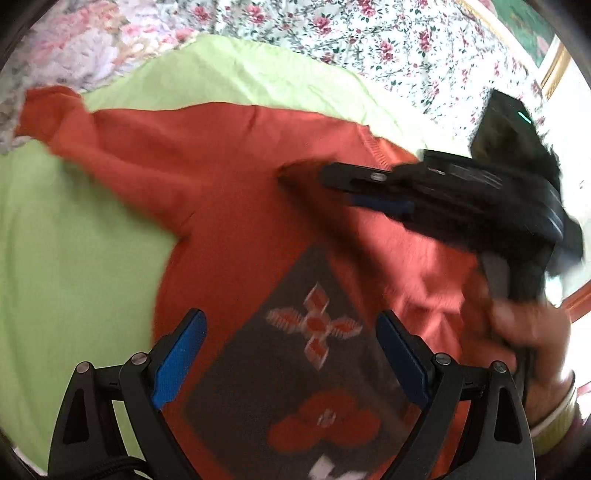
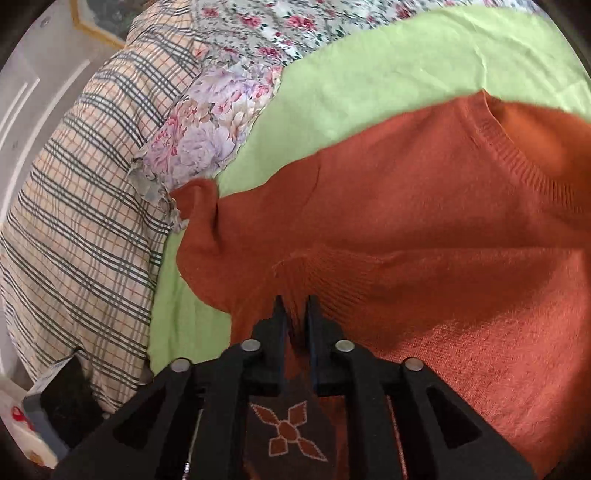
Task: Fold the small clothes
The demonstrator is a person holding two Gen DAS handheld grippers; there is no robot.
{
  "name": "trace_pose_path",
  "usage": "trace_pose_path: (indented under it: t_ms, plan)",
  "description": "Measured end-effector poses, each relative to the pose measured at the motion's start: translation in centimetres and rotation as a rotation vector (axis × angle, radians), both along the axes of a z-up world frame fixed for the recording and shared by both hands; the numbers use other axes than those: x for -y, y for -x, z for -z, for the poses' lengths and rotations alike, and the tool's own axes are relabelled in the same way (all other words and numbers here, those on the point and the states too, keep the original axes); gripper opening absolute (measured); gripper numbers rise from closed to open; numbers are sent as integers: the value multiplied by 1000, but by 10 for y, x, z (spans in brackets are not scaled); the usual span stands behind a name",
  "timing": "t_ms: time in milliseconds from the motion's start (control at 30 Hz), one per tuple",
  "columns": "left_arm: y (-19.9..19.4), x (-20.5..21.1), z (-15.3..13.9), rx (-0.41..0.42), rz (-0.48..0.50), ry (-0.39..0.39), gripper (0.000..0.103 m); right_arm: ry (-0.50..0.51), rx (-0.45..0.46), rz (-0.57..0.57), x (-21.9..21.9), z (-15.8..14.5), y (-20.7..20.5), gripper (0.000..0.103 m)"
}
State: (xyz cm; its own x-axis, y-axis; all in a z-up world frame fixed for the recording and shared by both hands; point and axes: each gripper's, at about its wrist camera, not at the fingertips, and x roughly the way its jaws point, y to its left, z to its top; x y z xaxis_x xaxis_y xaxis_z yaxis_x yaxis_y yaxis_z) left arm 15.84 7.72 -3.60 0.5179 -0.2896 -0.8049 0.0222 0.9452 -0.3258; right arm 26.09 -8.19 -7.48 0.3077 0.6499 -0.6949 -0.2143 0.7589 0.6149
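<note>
Right wrist view: bed under green sheet [image 2: 369, 74], floral cover [image 2: 258, 22], checked pillow [image 2: 74, 203] left; orange sweater [image 2: 424, 206] flat, neckline right, sleeve left; right hand-held gripper [image 2: 295, 306] pinching knit fold; left hand-held gripper [image 1: 291, 354] spread

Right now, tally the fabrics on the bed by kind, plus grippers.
Orange knit sweater: 1
Light green sheet: 1
Small-rose floral sheet: 1
Large-floral pillow: 1
Plaid pillow: 1
Grippers: 2, left gripper, right gripper
Total: 7
</note>
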Motion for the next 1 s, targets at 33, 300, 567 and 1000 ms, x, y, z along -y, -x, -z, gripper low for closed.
trace_pose_path:
  t_ms: [33,300,567,1000]
  plan:
    - [-10,2,3,-8,3,14,93,-20,4,11,7,-4,3,32]
    - [-73,21,24,-20,30,14,95,-12,130,183,79,-59,72,38]
    - [-89,32,15,58,51,-19,5,66,170,458,151,-76,159,44]
    - [-75,-4,-4,178,-68,-107,5,292,108,681,263,-70,164,44]
